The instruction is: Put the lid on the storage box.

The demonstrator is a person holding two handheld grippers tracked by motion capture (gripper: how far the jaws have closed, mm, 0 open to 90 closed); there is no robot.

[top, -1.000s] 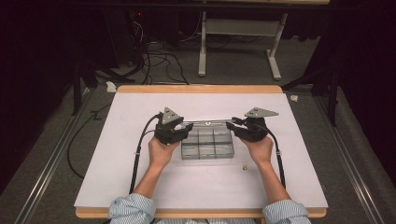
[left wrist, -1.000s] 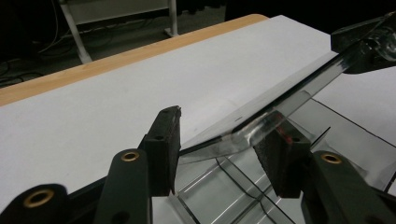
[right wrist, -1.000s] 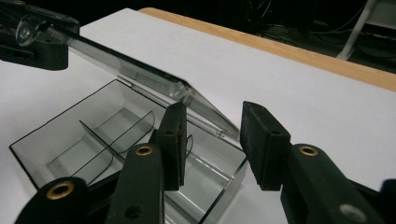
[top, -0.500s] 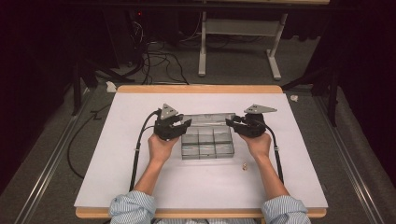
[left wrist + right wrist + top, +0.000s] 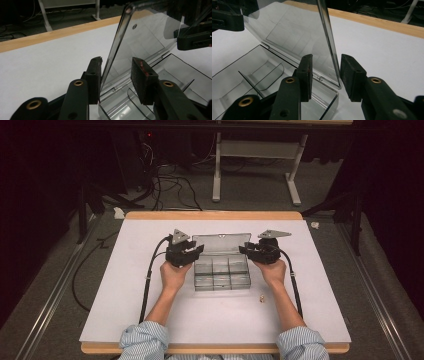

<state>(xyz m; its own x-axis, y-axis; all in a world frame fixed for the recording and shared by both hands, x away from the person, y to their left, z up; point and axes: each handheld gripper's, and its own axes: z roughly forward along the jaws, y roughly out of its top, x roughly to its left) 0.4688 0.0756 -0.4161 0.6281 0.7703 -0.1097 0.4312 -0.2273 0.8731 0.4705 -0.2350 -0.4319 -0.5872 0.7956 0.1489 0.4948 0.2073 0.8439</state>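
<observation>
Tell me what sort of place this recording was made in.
Probably a lab or recording workspace, not a home: a wooden table under a white cover, dark surroundings, loose cables on grey carpet, and a white metal stand behind. The clear compartment box looks staged.

Dark room, grey carpet floor (image 5: 45, 320). White table frame (image 5: 255, 167) behind the counter (image 5: 215, 215), loose black cables (image 5: 165, 185) on floor, metal rails (image 5: 50, 295) alongside.

Small pale bit (image 5: 261, 297) on white tabletop (image 5: 150, 320); cables (image 5: 165, 185) on floor behind.
</observation>
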